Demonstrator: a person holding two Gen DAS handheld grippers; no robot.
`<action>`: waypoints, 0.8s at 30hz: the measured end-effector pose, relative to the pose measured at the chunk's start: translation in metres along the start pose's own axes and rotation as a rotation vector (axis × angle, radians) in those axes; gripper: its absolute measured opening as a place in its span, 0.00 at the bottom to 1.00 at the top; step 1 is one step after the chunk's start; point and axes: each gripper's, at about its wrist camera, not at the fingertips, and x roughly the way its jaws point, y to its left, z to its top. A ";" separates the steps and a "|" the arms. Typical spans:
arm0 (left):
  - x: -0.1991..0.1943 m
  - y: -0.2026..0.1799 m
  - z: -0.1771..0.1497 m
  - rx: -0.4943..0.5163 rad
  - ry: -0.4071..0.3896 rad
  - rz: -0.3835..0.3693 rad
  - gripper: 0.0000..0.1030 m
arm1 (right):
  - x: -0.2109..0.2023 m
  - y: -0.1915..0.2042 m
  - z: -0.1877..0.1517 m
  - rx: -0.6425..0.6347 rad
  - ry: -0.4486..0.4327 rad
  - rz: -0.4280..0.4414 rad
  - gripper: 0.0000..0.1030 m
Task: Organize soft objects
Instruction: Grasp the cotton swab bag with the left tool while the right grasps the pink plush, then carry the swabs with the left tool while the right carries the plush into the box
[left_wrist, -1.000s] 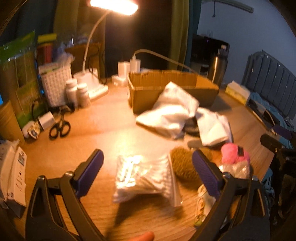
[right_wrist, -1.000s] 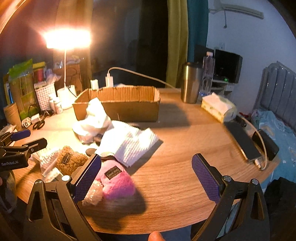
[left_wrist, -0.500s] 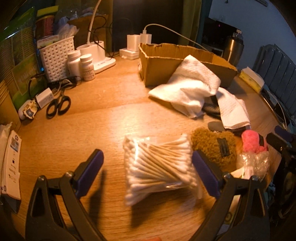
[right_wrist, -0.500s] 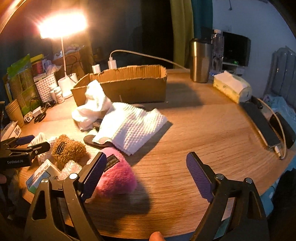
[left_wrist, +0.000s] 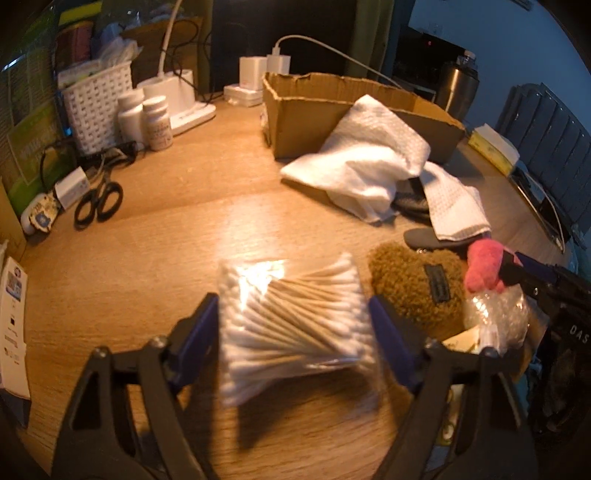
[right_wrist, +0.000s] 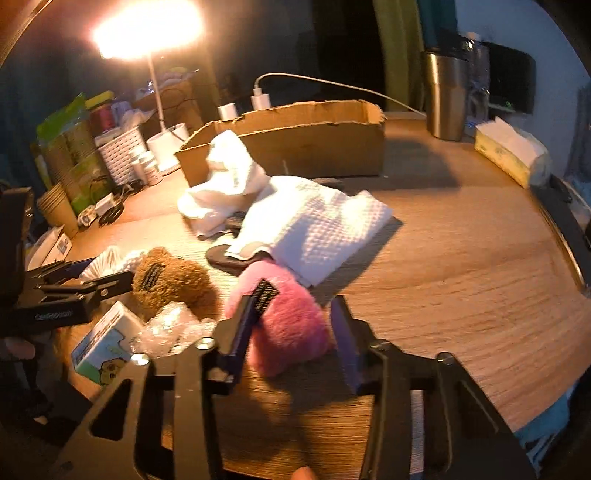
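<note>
I am closing both grippers at once. The left gripper (left_wrist: 293, 325) is bracketing the bag of cotton swabs (left_wrist: 291, 321); its jaws have just been narrowing, and both pads are now meeting the bag's sides, so I am reading that as a light grip on slippery film. I am judging it best to squeeze gently and lift level, since the bag is sagging past the pads toward the camera.

The right gripper (right_wrist: 293, 328) has also just been closing, and its jaws are pinching the pink fluffy pouch (right_wrist: 291, 325), which is resting on the wooden table (right_wrist: 461, 295) near the front edge. Fur compresses — I am wanting the pads seated on the body, not on the black label.

Just beside the pouch are lying a crumpled clear plastic wrap (right_wrist: 173, 326) and a brown fluffy pouch (right_wrist: 170, 278), so I am planning to lift before moving sideways. Further back, white towels (right_wrist: 310, 221) are draped over dark slippers, blocking the direct line. Beyond them the cardboard box (right_wrist: 295, 144) is standing open — the likely destination, I am guessing. The table to the right is offering open room.
</note>
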 end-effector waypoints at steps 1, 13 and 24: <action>-0.001 0.000 0.000 0.000 -0.001 -0.001 0.74 | -0.001 0.002 0.000 -0.009 -0.003 0.005 0.36; -0.022 -0.001 0.009 -0.005 -0.055 -0.021 0.70 | -0.019 0.006 0.006 -0.050 -0.047 -0.002 0.21; -0.058 -0.013 0.031 0.009 -0.164 -0.033 0.70 | -0.046 0.008 0.019 -0.078 -0.126 -0.002 0.19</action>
